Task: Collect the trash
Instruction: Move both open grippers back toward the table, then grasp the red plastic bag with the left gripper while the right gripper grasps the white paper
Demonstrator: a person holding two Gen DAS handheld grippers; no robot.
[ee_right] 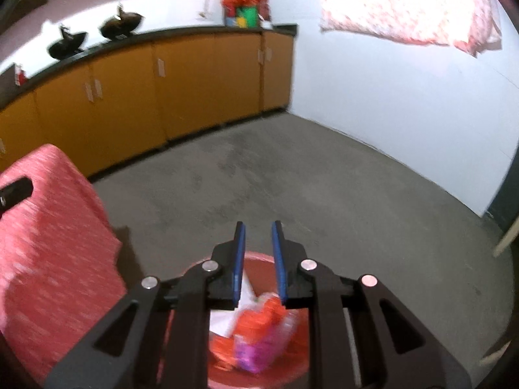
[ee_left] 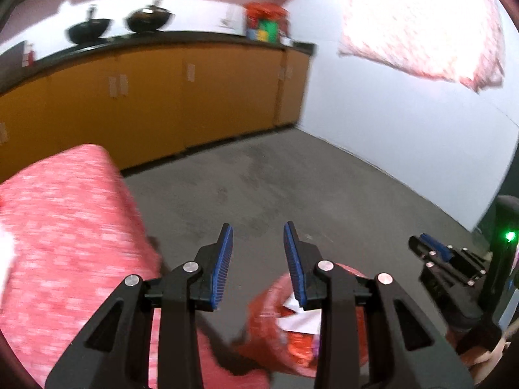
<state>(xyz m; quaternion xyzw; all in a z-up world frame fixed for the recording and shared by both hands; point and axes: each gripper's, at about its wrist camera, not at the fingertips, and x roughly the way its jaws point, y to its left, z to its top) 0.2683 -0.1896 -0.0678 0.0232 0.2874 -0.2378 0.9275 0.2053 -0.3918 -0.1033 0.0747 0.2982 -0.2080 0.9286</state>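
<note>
The left gripper [ee_left: 258, 243] sits closest to its lens, its blue pads spread with nothing between them; the right gripper [ee_right: 258, 243] likewise stands with a narrow gap between its pads, and no thing is pinched there; both hang above the red bin [ee_right: 256, 261], which stands on the grey floor [ee_right: 292, 175] just beside the red-covered table [ee_right: 48, 233] and well away from the orange cabinets [ee_right: 129, 97]; the trash [ee_right: 256, 337] lies inside the bin, a loose heap of white paper, orange wrapper and a pink-purple packet, blurred so that single pieces are hard to tell apart; I judge it light, soft and crinkly, prone to slip from smooth pads and to spring open once let go; a piece is best taken at a bunched fold or a doubled edge, not on a flat glossy face; the bin itself looks stiff and light, best taken at its rim
</note>
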